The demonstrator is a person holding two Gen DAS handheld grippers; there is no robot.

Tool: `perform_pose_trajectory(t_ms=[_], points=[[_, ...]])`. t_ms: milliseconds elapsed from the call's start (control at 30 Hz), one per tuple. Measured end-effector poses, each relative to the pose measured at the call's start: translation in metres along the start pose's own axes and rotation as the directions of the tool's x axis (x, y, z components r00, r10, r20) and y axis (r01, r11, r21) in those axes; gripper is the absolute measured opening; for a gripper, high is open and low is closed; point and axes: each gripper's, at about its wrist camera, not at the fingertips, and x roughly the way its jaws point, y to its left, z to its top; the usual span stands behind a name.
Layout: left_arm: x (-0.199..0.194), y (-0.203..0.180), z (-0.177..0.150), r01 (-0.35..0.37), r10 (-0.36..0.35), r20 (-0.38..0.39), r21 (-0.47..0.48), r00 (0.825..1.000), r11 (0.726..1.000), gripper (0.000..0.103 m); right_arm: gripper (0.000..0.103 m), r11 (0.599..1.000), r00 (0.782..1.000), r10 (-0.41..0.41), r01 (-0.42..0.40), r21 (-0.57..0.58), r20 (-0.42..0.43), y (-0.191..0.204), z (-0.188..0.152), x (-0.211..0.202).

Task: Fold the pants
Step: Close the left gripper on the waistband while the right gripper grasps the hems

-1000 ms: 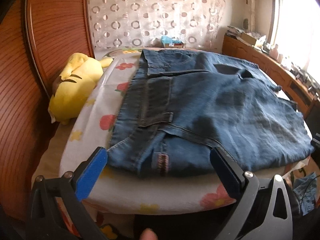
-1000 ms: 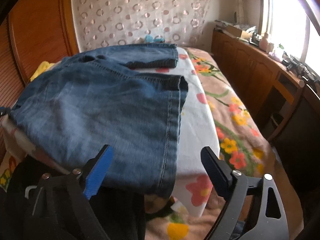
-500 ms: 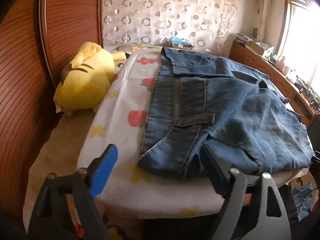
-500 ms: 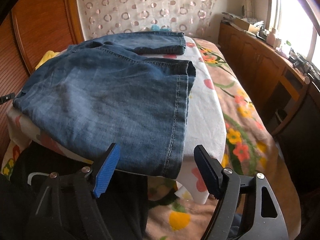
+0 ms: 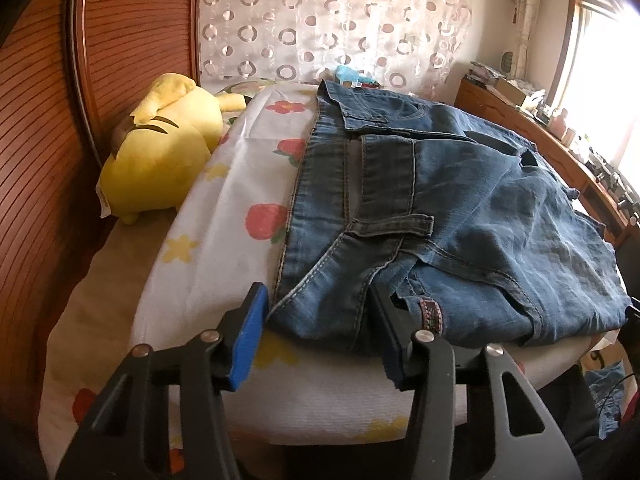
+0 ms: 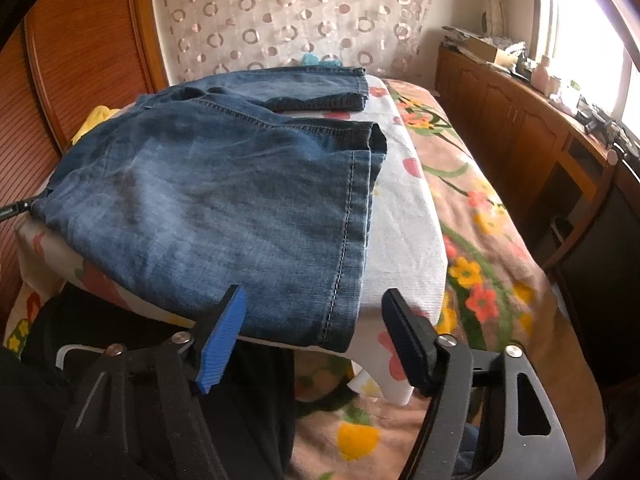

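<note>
Blue denim pants [image 5: 460, 216] lie spread on a white flowered cloth [image 5: 224, 216] over a small table on the bed. The waistband end is in the left wrist view; the leg hems [image 6: 348, 240] are in the right wrist view. My left gripper [image 5: 320, 332] is open, with the near waistband corner between its fingers. My right gripper [image 6: 316, 332] is open, its jaws either side of the near hem corner, which hangs over the table's edge.
A yellow plush toy [image 5: 160, 156] lies left of the table against a wooden headboard [image 5: 40, 120]. A flowered bedspread [image 6: 480, 248] lies to the right, with a wooden cabinet [image 6: 520, 112] under a window beyond. A patterned curtain [image 6: 288, 16] hangs behind.
The left gripper has shifted left and forward, its jaws narrowing around the waistband corner. The right gripper has moved forward and its jaws have narrowed around the hem corner.
</note>
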Motion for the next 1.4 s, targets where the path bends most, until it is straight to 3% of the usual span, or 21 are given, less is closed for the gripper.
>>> perform_pose_trajectory(t_ms=[67, 200, 267, 400, 533, 700, 967, 1033, 1100, 1400], points=[[-0.001, -0.002, -0.001, -0.002, 0.002, 0.004, 0.007, 1.000, 1.000, 0.040, 0.051, 1.000, 1.000, -0.005, 0.004, 0.002, 0.002, -0.001, 0.000, 0.001], [-0.005, -0.007, 0.001, 0.001, -0.002, 0.019, 0.021, 1.000, 1.000, 0.021, 0.045, 1.000, 1.000, -0.010, 0.009, 0.007, 0.007, -0.002, 0.001, 0.002], [-0.010, -0.011, 0.003, -0.007, 0.006, 0.034, 0.039, 0.999, 0.999, 0.017, 0.039, 1.000, 1.000, -0.011, 0.011, 0.014, 0.010, -0.005, 0.002, 0.002], [-0.017, -0.018, 0.007, -0.007, 0.004, 0.055, 0.069, 0.998, 0.998, 0.003, 0.014, 0.999, 1.000, -0.028, 0.028, 0.015, 0.011, -0.007, 0.004, 0.003], [-0.030, -0.024, 0.017, -0.023, 0.014, 0.090, 0.103, 0.996, 0.994, 0.000, 0.009, 1.000, 1.000, -0.018, 0.017, 0.022, 0.024, -0.008, 0.006, 0.001], [-0.045, -0.029, 0.032, -0.043, 0.025, 0.133, 0.136, 0.991, 0.990, 0.000, 0.005, 1.000, 0.996, -0.005, 0.002, 0.022, 0.091, -0.007, 0.017, -0.017], [-0.053, -0.020, 0.039, -0.047, 0.030, 0.168, 0.101, 0.985, 0.994, 0.000, 0.005, 1.000, 0.984, -0.003, 0.004, -0.004, 0.179, 0.001, 0.047, -0.033], [-0.047, -0.015, 0.036, -0.034, 0.021, 0.138, 0.091, 0.990, 0.995, 0.007, 0.005, 1.000, 0.984, -0.001, 0.004, -0.014, 0.180, 0.004, 0.051, -0.033], [-0.040, -0.011, 0.032, -0.038, 0.028, 0.115, 0.085, 0.993, 0.996, 0.022, 0.005, 1.000, 0.985, -0.001, 0.005, -0.022, 0.171, 0.005, 0.050, -0.030], [-0.001, -0.005, 0.009, -0.014, 0.018, -0.044, 0.087, 0.999, 0.996, 0.036, 0.005, 1.000, 0.991, -0.012, 0.015, -0.019, 0.136, 0.002, 0.040, -0.020]])
